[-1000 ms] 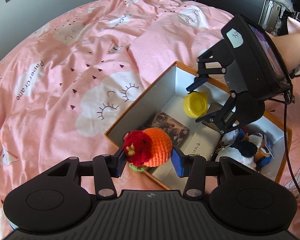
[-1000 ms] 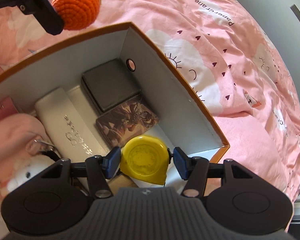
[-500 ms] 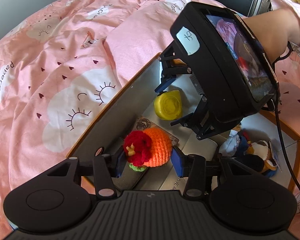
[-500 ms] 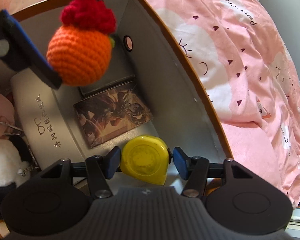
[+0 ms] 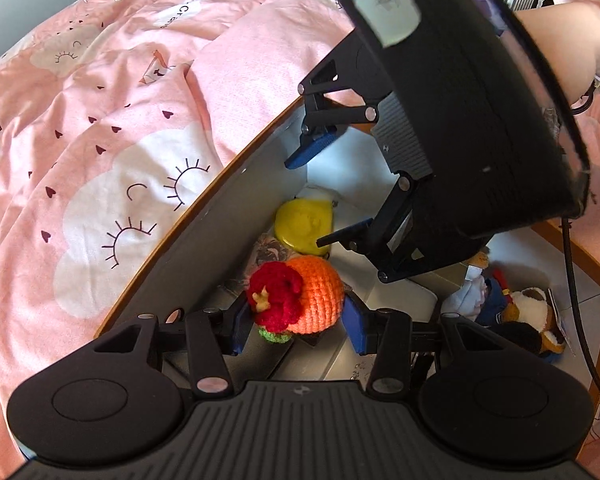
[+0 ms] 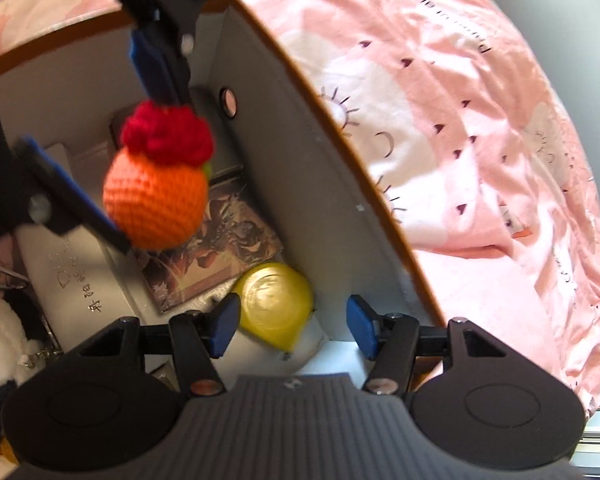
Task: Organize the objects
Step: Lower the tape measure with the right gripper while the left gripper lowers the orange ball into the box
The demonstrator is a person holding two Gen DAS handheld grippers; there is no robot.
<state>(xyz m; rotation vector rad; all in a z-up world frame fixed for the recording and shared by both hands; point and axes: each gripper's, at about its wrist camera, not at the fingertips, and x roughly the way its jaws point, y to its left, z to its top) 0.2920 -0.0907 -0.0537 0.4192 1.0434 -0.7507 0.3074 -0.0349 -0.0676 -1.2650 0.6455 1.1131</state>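
The left gripper has its blue-padded fingers clenched on a round crocheted orange ball topped with a red knitted ruffle, held above the inside of the box. The right gripper stands spread apart, grasping nothing; the smooth, rounded yellow plastic case lies in the box corner beside its left finger. The box is white-walled cardboard with an orange rim, holding an illustrated flat card box, a long white case and plush toys. It rests on a bed with a pink cloud-print duvet.
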